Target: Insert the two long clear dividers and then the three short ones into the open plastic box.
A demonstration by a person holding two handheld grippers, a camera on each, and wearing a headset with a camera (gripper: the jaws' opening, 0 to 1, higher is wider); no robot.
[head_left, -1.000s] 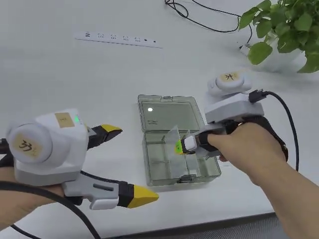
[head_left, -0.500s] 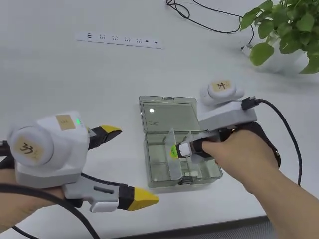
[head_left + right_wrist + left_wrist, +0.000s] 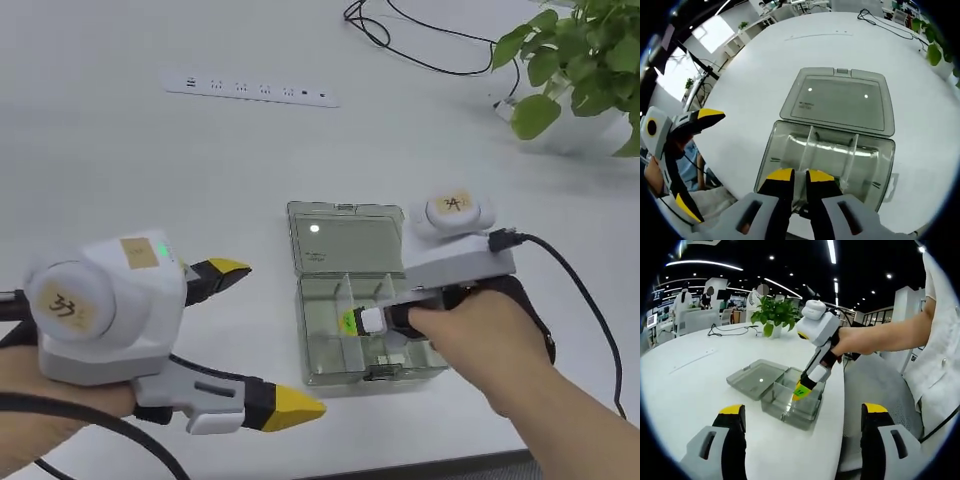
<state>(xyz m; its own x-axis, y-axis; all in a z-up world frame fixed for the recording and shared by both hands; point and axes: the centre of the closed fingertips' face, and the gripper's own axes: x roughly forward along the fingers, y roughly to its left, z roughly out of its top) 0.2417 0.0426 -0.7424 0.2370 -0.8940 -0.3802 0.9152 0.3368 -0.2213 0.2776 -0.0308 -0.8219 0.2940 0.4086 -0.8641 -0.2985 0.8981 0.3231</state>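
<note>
Your right gripper (image 3: pixel 795 176) pinches a clear divider (image 3: pixel 807 145) standing in the box (image 3: pixel 885 165); your left gripper (image 3: pixel 268 337) hangs spread beside it. Expect the divider to be light, stiff, slick and brittle, so grip its top edge gently.

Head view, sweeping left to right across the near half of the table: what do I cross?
Left gripper → open plastic box → person's hand.

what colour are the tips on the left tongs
Yellow tips on the left tongs, clearest in the head view.
</note>
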